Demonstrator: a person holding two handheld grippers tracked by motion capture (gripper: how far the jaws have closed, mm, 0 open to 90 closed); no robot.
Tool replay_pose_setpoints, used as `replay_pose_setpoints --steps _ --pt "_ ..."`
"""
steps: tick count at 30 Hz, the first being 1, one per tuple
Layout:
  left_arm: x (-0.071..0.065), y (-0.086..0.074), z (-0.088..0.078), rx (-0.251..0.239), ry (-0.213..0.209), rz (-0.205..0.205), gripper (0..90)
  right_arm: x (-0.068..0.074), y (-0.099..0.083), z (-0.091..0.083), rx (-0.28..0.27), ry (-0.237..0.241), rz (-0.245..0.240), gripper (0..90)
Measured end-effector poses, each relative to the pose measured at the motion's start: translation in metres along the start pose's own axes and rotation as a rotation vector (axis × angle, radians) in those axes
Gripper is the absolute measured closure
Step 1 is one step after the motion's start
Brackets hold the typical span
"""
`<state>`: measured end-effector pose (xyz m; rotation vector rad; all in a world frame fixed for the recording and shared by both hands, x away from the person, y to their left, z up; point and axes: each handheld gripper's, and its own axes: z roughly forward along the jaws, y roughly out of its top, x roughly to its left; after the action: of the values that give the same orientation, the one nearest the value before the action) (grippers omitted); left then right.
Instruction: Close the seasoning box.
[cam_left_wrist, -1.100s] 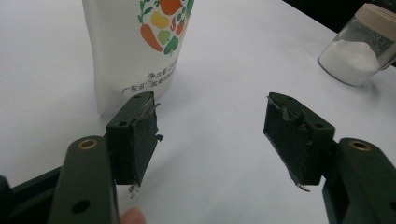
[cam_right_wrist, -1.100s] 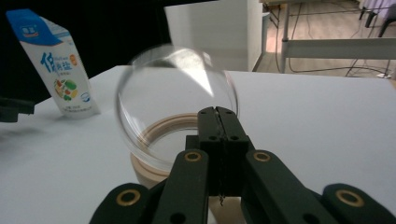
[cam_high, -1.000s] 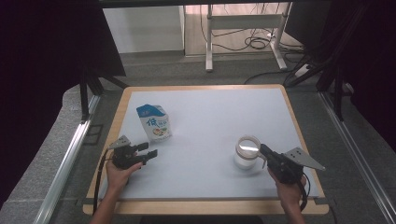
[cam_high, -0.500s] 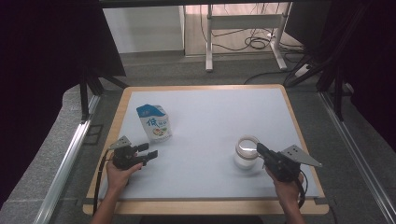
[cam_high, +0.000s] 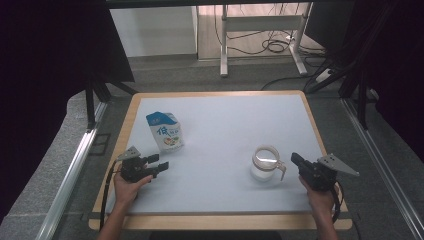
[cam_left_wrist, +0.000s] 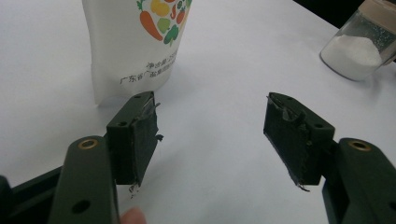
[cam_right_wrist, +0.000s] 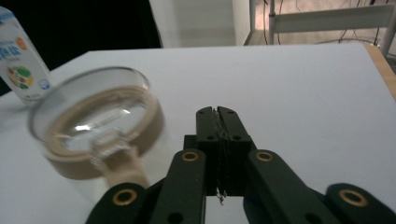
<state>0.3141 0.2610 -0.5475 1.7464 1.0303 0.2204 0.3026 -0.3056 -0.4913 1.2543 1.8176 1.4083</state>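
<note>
The desk (cam_high: 220, 105) takes up the middle of the high view, a white sheet framed by a wooden rim. Its upper half is bare, and a broad bare band runs across the centre between the two hands. Grey floor borders it left, right and above, with metal rails at the lower left and lower right.

A glass jar (cam_high: 266, 163) with a clear lid and white powder in its bottom stands at the lower right of the desk, well inside the right rim. A white pouch (cam_high: 165, 131) with blue top and vegetable print stands upright at centre left, near the left rim but clear of it.

The right tool (cam_high: 296, 161) lies low at the lower right, just beside the jar and not touching it, pointing toward the upper left. Its hand (cam_high: 320, 197) comes up from the bottom edge near the front rim. In the right gripper view the jaws stand almost together with nothing between them, having just begun to part, and the jar (cam_right_wrist: 95, 128) sits blurred at the left of them.

The left tool (cam_high: 159, 167) rests at the lower left, pointing right, below the pouch and apart from it, its hand (cam_high: 129, 186) close to the front rim. In the left gripper view its jaws gape wide, empty, with bare desk between them and the pouch (cam_left_wrist: 135, 46) just beyond the left jaw.
</note>
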Motion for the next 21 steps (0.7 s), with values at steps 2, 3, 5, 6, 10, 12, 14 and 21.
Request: replay_pose_setpoints --steps 2,3,5,6,10,12,14,21 --pt "0.0 0.0 0.0 0.002 0.001 0.0 34.9 -0.007 -0.004 0.003 0.032 -0.015 0.008 78.7" --pt "0.0 0.0 0.0 0.003 0.0 0.004 34.9 -0.011 -0.006 0.004 0.044 -0.027 0.011 76.1" --pt "0.0 0.0 0.0 0.004 0.001 0.004 34.9 -0.017 -0.011 0.008 0.074 -0.041 0.017 69.6" --pt "-0.001 0.0 0.0 0.005 0.002 0.002 34.9 -0.019 -0.013 0.01 0.088 -0.049 0.018 68.5" --pt "-0.001 0.0 0.0 0.009 0.006 0.004 34.9 -0.026 -0.021 0.015 0.135 -0.07 0.015 62.3" --pt "-0.001 0.0 0.0 0.011 0.01 0.006 34.9 -0.027 -0.022 0.016 0.148 -0.076 0.009 60.6" --pt "-0.002 0.0 0.0 0.013 0.011 0.008 34.8 -0.026 -0.022 0.016 0.151 -0.075 0.003 59.1" --pt "-0.003 -0.001 0.002 0.024 0.019 0.017 34.7 -0.026 -0.022 0.016 0.147 -0.072 -0.003 56.0"
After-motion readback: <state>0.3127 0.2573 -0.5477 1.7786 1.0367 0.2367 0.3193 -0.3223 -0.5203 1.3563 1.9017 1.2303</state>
